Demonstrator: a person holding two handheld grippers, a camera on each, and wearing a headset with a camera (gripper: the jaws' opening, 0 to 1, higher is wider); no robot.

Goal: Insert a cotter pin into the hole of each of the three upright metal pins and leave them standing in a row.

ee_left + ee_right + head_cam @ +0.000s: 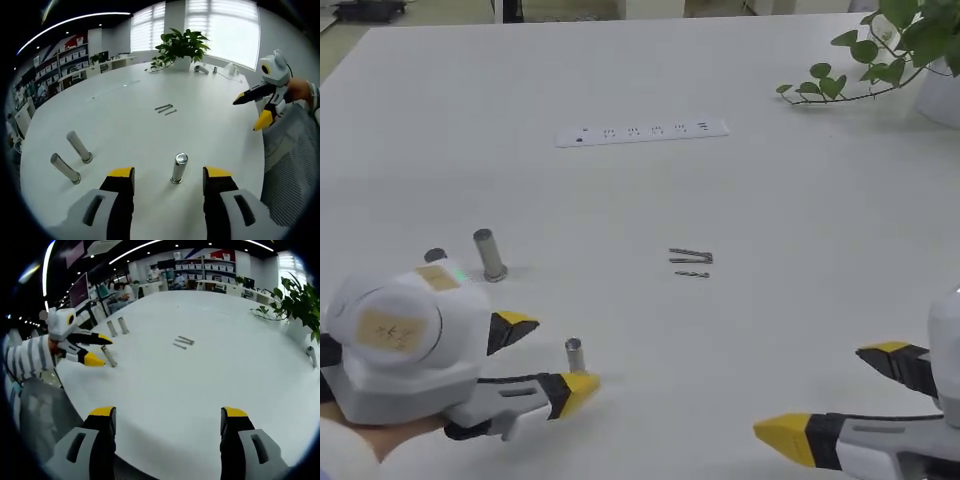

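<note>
Your left tongs (pixel 168 176) are apart, with one upright silver metal pin (pixel 178 169) standing between them, touching neither side. Two more silver pins (pixel 80 146) stand near it on the white counter (pixel 770 200). The thin cotter pins (pixel 691 258) lie mid-counter. Your right tongs (pixel 170 412) hang apart, holding nothing.

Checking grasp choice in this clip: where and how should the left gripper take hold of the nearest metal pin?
Grip the pin on its round shaft, about mid-height, coming in level from the near side. It stands upright on the table, between the left gripper's open jaws, so closing straight across the shaft should probably hold it without tipping it.
</note>
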